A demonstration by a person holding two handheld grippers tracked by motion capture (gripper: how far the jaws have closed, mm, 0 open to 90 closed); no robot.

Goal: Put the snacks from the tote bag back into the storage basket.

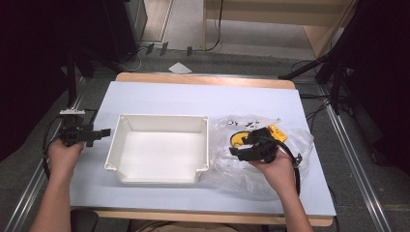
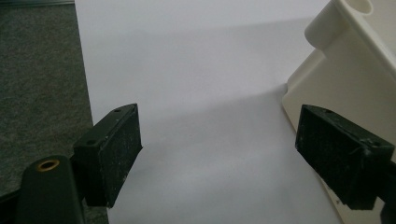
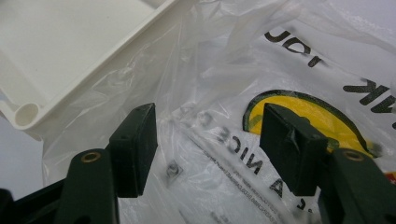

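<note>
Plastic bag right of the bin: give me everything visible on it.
The plastic bag is thin, clear and crumpled, lying flat on the white table. It bears black lettering and a yellow round logo. Its left edge lies against the white bin. The right gripper hovers over it with jaws apart, nothing clamped between them.

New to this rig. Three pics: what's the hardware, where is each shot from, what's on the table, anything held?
No robot arm here: a person holds hand-operated tongs in each hand. The high view looks down on the table; the other two come from cameras riding on each tool, looking along its black jaws. On the table sit an empty white bin and a clear printed plastic bag. The left tongs are open over bare table beside the bin. The right tongs hover open over the bag, and grip nothing.
</note>
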